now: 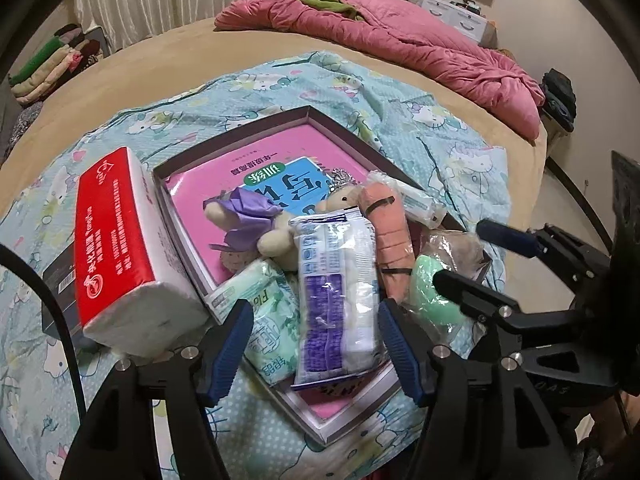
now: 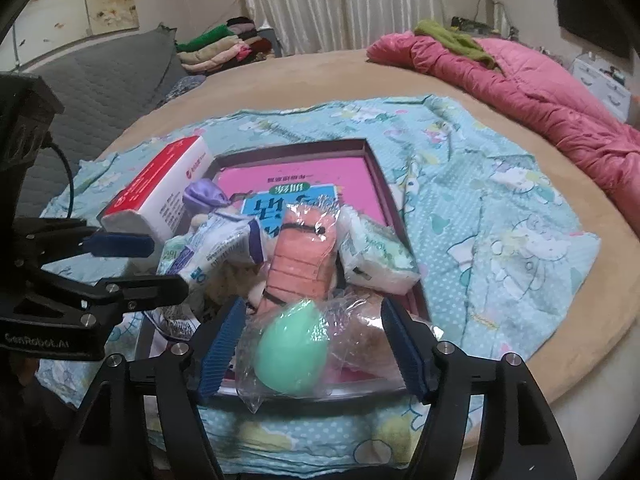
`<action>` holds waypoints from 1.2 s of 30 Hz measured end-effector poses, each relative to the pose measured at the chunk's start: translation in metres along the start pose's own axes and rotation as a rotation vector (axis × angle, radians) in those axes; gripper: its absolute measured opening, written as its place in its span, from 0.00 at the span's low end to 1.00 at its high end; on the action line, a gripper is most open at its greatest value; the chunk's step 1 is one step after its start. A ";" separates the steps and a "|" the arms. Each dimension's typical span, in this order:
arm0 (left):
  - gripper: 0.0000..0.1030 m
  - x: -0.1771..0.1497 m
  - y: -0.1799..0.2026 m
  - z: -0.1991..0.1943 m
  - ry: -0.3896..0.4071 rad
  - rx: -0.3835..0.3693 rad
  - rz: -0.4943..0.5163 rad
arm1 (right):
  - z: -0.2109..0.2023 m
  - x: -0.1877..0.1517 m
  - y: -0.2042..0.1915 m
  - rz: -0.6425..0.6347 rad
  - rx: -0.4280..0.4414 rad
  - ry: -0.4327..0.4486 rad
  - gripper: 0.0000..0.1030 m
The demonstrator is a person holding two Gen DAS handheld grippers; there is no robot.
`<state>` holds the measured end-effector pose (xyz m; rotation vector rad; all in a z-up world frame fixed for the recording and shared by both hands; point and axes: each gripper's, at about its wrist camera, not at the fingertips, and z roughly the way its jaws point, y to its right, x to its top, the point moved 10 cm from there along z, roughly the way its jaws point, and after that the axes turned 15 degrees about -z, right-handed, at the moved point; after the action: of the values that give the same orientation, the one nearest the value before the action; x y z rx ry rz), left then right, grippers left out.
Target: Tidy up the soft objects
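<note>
A shallow box point(image 1: 256, 128) with a pink book in it lies on a blue cartoon sheet. Piled in it are a purple-dressed plush point(image 1: 248, 216), a carrot plush point(image 1: 388, 228), a green tissue pack point(image 1: 268, 304) and a small tissue pack point(image 2: 376, 256). My left gripper point(image 1: 314, 350) stands open astride a clear cotton pack point(image 1: 336, 292); a gap shows at the left pad. My right gripper point(image 2: 313, 346) is open around a clear bag holding a green egg-shaped sponge point(image 2: 292, 356), which rests on the box's near edge. Each gripper also shows in the other's view: the right gripper point(image 1: 460, 254), the left gripper point(image 2: 168, 266).
A red-and-white tissue pack point(image 1: 116, 236) leans against the box's left side over a black box point(image 1: 60, 276). A pink quilt point(image 1: 400, 40) lies across the far side of the tan bed. Folded clothes point(image 2: 224, 44) are stacked by the curtain.
</note>
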<state>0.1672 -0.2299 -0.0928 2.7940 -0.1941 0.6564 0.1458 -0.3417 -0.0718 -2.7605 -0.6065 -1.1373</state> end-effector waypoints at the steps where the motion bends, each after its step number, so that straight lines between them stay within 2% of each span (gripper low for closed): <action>1: 0.65 0.000 -0.001 -0.002 0.006 0.005 -0.002 | -0.003 0.003 0.001 0.004 -0.013 0.010 0.72; 6: 0.78 -0.002 -0.010 -0.013 0.023 0.019 -0.039 | -0.028 0.022 -0.001 0.026 -0.082 0.062 0.76; 12: 0.80 -0.003 -0.025 -0.043 0.082 0.071 -0.046 | -0.066 0.049 -0.010 0.124 -0.086 0.147 0.78; 16: 0.81 -0.005 -0.036 -0.065 0.113 0.098 -0.064 | -0.085 0.056 -0.016 0.206 -0.098 0.161 0.79; 20: 0.82 -0.012 -0.048 -0.088 0.155 0.136 -0.091 | -0.095 0.052 -0.032 0.190 -0.145 0.136 0.79; 24: 0.82 -0.026 -0.057 -0.098 0.158 0.145 -0.126 | -0.102 0.039 -0.048 0.173 -0.178 0.125 0.80; 28: 0.82 -0.043 -0.067 -0.109 0.152 0.149 -0.177 | -0.101 0.021 -0.059 0.163 -0.166 0.086 0.91; 31: 0.82 -0.055 -0.071 -0.113 0.159 0.165 -0.182 | -0.105 0.011 -0.064 0.160 -0.168 0.091 0.99; 36: 0.82 -0.074 -0.071 -0.114 0.146 0.173 -0.201 | -0.110 0.007 -0.071 0.151 -0.187 0.098 0.99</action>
<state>0.0674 -0.1241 -0.0435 2.8601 0.1777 0.8592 0.0502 -0.2998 0.0079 -2.8221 -0.2881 -1.3474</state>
